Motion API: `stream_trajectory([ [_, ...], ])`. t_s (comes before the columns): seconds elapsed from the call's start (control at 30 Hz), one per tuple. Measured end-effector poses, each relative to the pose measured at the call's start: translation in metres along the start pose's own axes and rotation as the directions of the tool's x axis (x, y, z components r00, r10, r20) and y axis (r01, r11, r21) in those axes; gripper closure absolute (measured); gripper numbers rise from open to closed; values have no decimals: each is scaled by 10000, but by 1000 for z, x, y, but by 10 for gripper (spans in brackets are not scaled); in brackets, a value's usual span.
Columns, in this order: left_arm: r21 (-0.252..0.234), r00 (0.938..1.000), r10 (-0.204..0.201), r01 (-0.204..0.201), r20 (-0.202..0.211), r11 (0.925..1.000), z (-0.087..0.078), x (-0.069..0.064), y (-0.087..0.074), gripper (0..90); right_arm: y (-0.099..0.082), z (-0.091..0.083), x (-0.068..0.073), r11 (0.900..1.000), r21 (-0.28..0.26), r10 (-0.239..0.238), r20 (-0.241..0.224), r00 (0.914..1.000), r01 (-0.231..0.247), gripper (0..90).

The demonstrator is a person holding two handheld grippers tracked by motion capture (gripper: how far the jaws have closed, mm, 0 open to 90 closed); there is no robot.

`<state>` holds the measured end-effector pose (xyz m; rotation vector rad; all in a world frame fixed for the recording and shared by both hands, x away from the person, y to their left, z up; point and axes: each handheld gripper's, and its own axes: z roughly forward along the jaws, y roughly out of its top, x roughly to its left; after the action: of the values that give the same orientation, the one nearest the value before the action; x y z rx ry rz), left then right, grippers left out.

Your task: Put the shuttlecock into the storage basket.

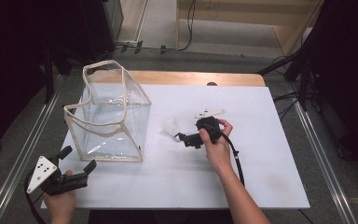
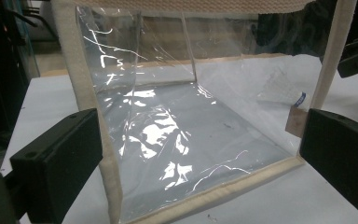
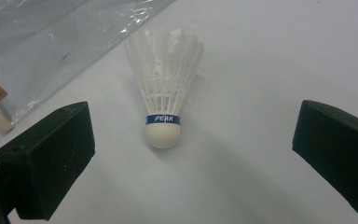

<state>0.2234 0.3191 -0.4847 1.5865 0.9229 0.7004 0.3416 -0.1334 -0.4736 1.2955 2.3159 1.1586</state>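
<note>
A white feather shuttlecock (image 3: 163, 93) with a blue band lies on the white table, its cork end toward my right gripper (image 3: 191, 121). The black jaws stand wide on either side of it and touch nothing. From above, the shuttlecock (image 1: 171, 125) lies just left of the right gripper (image 1: 182, 138), held in a hand at mid-table. A clear plastic bag (image 1: 109, 112) with beige trim stands at the left. My left gripper (image 1: 78, 158) rests open near the front left corner, pointing at the bag (image 2: 168, 140). Through the bag's wall the shuttlecock (image 2: 284, 88) shows faintly.
The white sheet (image 1: 261, 177) covers most of a wooden table (image 1: 191, 77). Metal rails (image 1: 18, 158) run along both sides. A small cardboard tag (image 2: 296, 120) hangs at the bag's corner. A cable (image 1: 237, 158) trails from the right gripper toward the front.
</note>
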Motion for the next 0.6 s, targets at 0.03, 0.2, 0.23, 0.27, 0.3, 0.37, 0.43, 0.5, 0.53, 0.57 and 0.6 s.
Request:
stream_trajectory([
  [0.03,1,10000,-5,5,0,10000,0,0,0,0,-1,1,2,9999,21,-119,15,9999,119,0],
  [0.2,-18,10000,-22,22,16,10000,0,0,0,0,-4,6,11,9972,109,-730,-458,9963,736,0],
  [0.23,-18,10000,-21,21,16,10000,0,0,0,0,-4,8,12,9966,126,-806,-494,9955,813,0],
  [0.27,-18,10000,-21,21,16,10000,0,0,0,0,-4,8,12,9966,126,-806,-494,9955,813,0],
  [0.3,-10,10000,-13,13,10,10000,0,0,0,0,-5,13,17,9952,399,-883,-268,9957,893,0],
  [0.37,-15,10000,-21,21,13,10000,0,0,0,0,-6,18,20,9941,600,-895,-256,9957,909,0],
  [0.43,-16,10000,-30,30,15,10000,0,0,0,0,-6,22,24,9931,677,-938,-299,9951,957,23],
  [0.5,-18,10000,-25,25,20,10000,0,0,0,0,-6,24,26,9892,610,-1327,-135,9911,1333,142],
  [0.53,-21,10000,-22,22,22,10000,0,0,0,0,-6,26,27,9876,687,-1407,-146,9899,1414,145],
  [0.57,-30,10000,-24,24,27,10000,0,0,0,0,-6,28,27,9854,738,-1530,-159,9881,1538,184],
  [0.6,-29,10000,-27,27,26,10000,0,1,0,0,-6,29,27,9845,774,-1568,-142,9875,1574,246],
])
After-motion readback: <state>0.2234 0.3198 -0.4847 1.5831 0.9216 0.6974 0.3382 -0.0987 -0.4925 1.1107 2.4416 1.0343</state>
